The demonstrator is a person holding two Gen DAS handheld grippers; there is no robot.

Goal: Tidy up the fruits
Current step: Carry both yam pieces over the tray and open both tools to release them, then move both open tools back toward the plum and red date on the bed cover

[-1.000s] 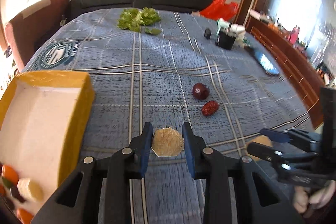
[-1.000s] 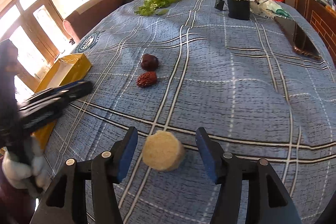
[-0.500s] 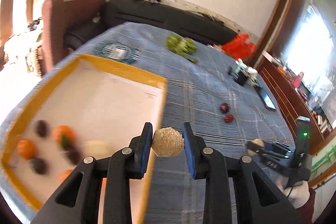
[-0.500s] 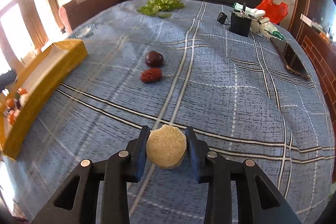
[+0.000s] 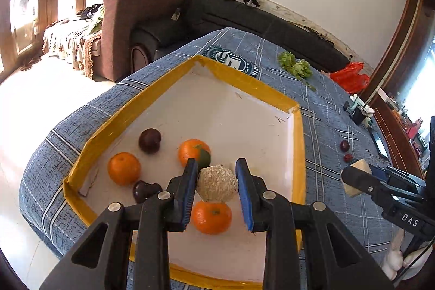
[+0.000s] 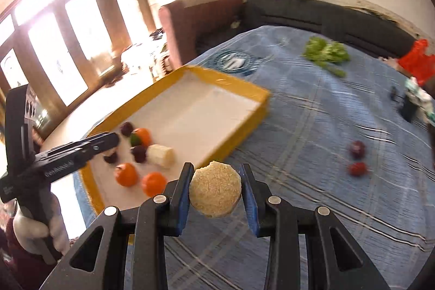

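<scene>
Where the left gripper (image 5: 216, 188) was clamped on its beige fibrous chunk (image 5: 216, 184) at the tray's edge 0.5 s ago, it's now over the tray interior w/ jaws spread wider than the piece. The chunk is touching or nearly touching the left pad; visible gap on the right side. Can't tell if the chunk rests on the tray floor or is still mid-air. In the right wrist view the same piece reads as a pale cylinder (image 6: 161, 155) among the fruit.

Just below the chunk sits an orange (image 5: 211, 217); another orange w/ a green patch (image 5: 194, 153) just behind it, a third orange (image 5: 124, 168) further left. Two dark plums (image 5: 149, 140) (image 5: 145, 190) also in the yellow-rimmed tray (image 5: 298, 154), which lies on the blue plaid cloth (image 5: 326, 105).

Right gripper (image 6: 215, 192) is closed on a round beige slice (image 6: 215, 192), same grip as 0.5 s ago, but it's swung toward the tray (image 6: 239, 135), held above the cloth short of the tray's near wall. View is motion-blurred.

Still out on the cloth: a dark plum (image 6: 357, 149) and a red fruit (image 6: 357, 168), close together, well apart from the tray. Green leafy bunch (image 6: 326, 52) near the far edge.
</scene>
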